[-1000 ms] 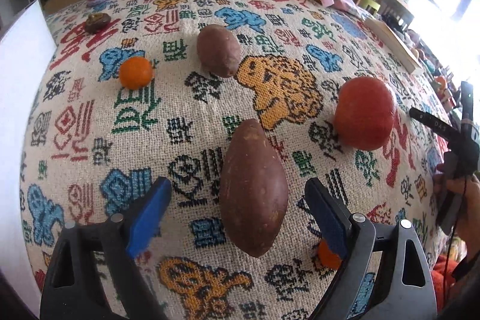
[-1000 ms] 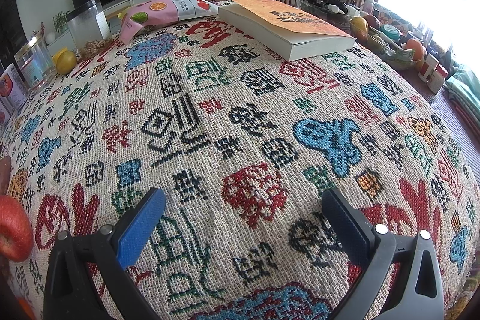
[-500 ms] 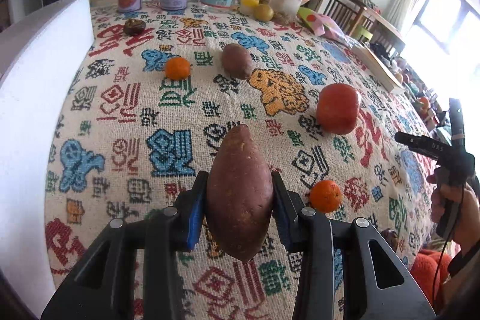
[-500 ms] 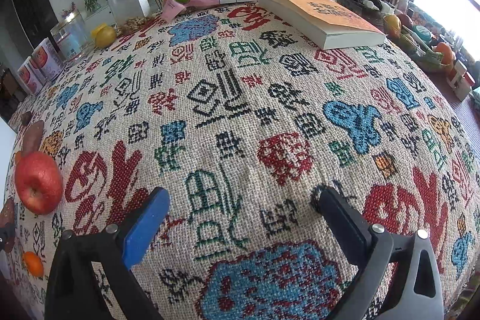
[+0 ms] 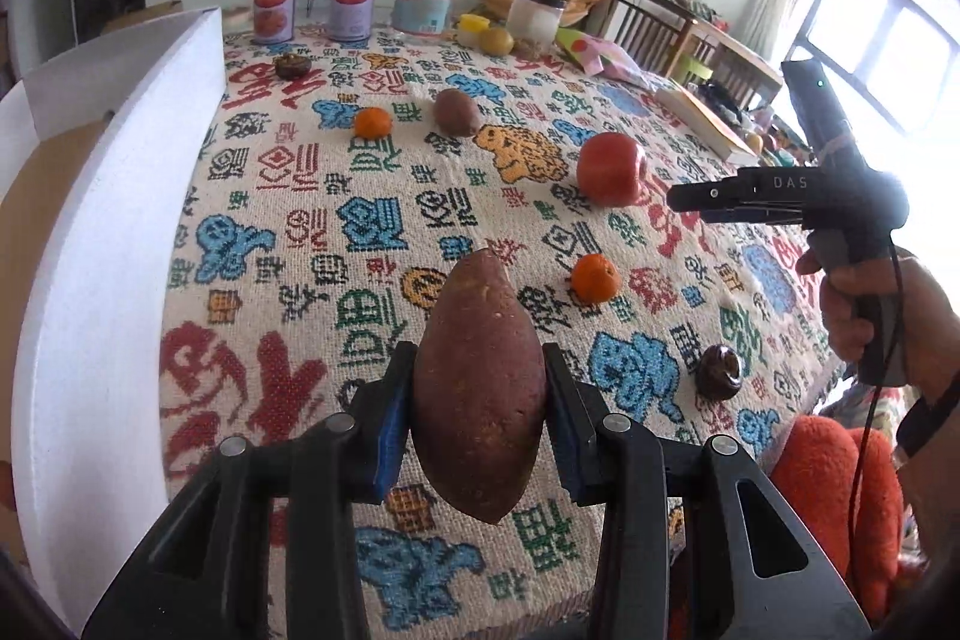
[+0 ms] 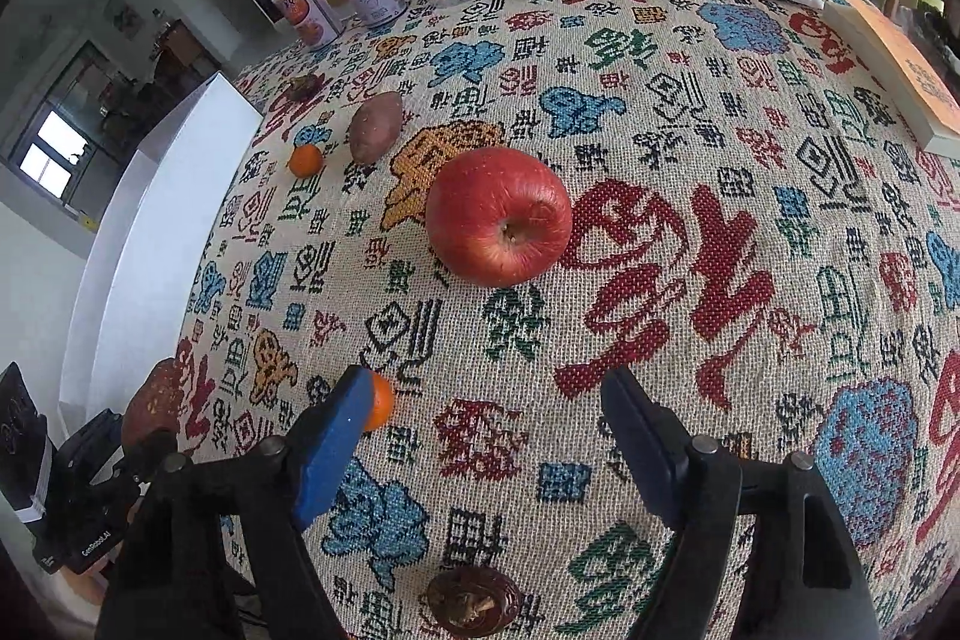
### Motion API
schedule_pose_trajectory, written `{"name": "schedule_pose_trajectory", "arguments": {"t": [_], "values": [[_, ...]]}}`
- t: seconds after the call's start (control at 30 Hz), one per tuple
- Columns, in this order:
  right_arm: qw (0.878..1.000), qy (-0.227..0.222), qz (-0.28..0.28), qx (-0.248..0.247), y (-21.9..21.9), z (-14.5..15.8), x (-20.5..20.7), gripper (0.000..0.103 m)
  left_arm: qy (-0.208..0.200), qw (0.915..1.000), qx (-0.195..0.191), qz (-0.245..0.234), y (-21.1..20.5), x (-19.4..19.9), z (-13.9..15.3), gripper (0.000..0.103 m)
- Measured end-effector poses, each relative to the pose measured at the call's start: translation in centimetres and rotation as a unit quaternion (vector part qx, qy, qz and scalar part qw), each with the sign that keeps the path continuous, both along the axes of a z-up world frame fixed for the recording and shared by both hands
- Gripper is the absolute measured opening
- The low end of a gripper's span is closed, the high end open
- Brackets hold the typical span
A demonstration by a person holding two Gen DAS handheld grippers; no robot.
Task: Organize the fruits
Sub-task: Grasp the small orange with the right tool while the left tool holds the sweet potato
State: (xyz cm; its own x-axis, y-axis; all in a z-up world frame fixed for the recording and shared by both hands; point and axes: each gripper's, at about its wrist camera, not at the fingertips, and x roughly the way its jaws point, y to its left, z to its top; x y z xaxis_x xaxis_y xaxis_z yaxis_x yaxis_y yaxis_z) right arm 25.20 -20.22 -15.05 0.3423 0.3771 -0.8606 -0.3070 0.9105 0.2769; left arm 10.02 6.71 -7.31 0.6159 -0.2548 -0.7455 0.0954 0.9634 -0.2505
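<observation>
Patterned tablecloth, sunlit living room.

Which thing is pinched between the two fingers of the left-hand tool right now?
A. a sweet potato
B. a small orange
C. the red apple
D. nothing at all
A: the left gripper has its blue pads pressed on both sides of the sweet potato, held above the cloth.

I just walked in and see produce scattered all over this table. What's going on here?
A person is sorting it with a hand-held tool in each hand. The left tool is clamped on a sweet potato, held above the tablecloth beside a white box. The right tool has just been closing, with nothing between its jaws, and points at the red apple. Two oranges and another sweet potato still lie on the cloth.
</observation>
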Motion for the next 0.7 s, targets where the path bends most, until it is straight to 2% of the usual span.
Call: {"name": "schedule_pose_trajectory", "arguments": {"t": [0.1,0.17,0.33,0.43,0.47,0.6,0.7], "values": [[0.999,-0.004,-0.045,0.019,-1.0,-0.1,1.7,0.075,-0.002,1.0,-0.005,-0.005,-0.4,-0.5,0.2,0.041],[0.998,0.004,-0.055,0.031,-0.9,-0.4,3.0,0.076,-0.006,0.9999,-0.002,-0.008,-0.6,-0.8,0.4,0.041],[0.998,0.007,-0.052,0.017,1.2,-0.7,4.8,0.076,-0.017,0.9996,0.018,-0.012,-0.9,-1.2,0.9,0.041],[0.998,-0.001,-0.059,-0.01,1.9,-0.3,4.7,0.076,-0.012,0.9998,0.011,-0.009,-0.6,-1.6,0.9,0.041],[0.998,0.009,-0.061,-0.016,1.9,-0.4,4.5,0.076,-0.012,0.9998,0.011,-0.008,-0.5,-1.7,1.0,0.041],[0.998,0.063,-0.003,0.024,3.3,-1.4,1.0,0.076,-0.011,0.9999,0.009,-0.008,-0.3,-2.3,0.9,0.041],[0.998,0.054,0.043,0.005,6.0,-2.2,-1.4,0.074,-0.012,0.9998,0.008,-0.016,-0.8,-2.6,1.2,0.041]]}}
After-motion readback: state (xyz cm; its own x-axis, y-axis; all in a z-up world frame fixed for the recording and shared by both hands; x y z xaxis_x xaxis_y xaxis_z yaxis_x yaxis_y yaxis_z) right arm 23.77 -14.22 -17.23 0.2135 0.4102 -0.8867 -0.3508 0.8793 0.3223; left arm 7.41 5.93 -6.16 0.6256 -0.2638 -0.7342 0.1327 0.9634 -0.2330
